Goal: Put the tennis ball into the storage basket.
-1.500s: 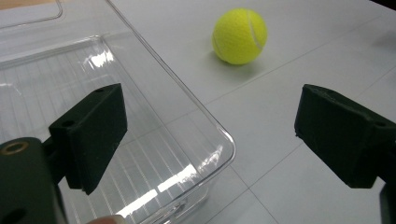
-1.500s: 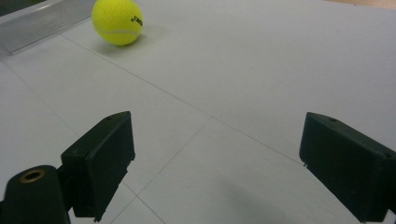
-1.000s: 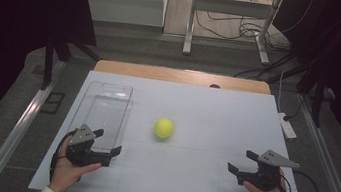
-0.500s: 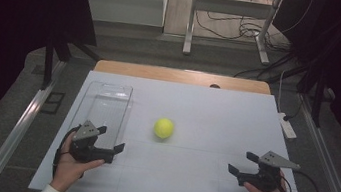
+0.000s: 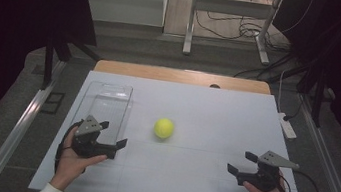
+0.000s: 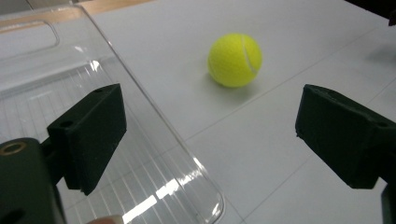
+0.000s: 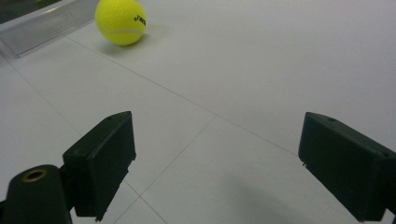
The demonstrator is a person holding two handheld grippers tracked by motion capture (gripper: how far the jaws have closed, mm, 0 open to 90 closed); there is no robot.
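Observation:
A yellow tennis ball (image 5: 164, 128) rests near the middle of the white table (image 5: 216, 112). To its left lies a clear plastic tray (image 5: 107, 98), lengthwise and with nothing in it. My left gripper (image 5: 114, 134) is held low at the tray's near end, open, pointing toward the ball. In the left gripper view the ball (image 6: 235, 59) lies ahead between the jaws, and the left jaw hangs over the tray (image 6: 42, 60). At the front right my right gripper (image 5: 239, 161) is open and holds nothing. The right gripper view has the ball (image 7: 121, 21) far ahead, at upper left.
A white power strip (image 5: 288, 126) lies at the table's right edge. A black cable (image 5: 309, 180) loops from the right gripper. A wooden strip (image 5: 181, 76) borders the table's far side, with metal stand legs and cables on the floor beyond.
My left gripper has crept slightly forward and right, toward the ball. The right gripper, the ball and the tray have not moved.

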